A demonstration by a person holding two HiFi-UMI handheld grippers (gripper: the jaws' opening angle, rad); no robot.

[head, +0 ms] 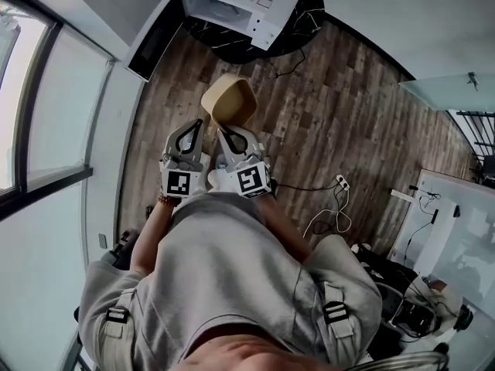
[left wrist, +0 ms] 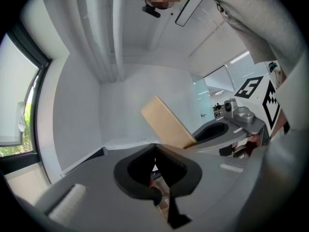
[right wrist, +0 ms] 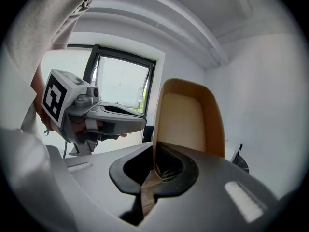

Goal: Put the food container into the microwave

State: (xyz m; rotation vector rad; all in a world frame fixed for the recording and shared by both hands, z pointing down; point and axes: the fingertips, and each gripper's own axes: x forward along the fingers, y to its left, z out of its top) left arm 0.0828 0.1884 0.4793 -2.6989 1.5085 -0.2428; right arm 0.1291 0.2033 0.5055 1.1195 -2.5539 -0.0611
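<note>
In the head view my right gripper holds a tan, empty food container in front of me, above the wooden floor. The right gripper view shows the jaws shut on the container's rim, with its hollow side facing the camera. My left gripper is just to the left of it, jaws shut and empty; in its view the container is apart to the right. The white microwave stands further ahead on a dark round table, its door swung open to the left.
A white power strip and loose cables lie on the wooden floor to the right. Tall windows and a white wall run along the left. A desk with clutter stands at the far right.
</note>
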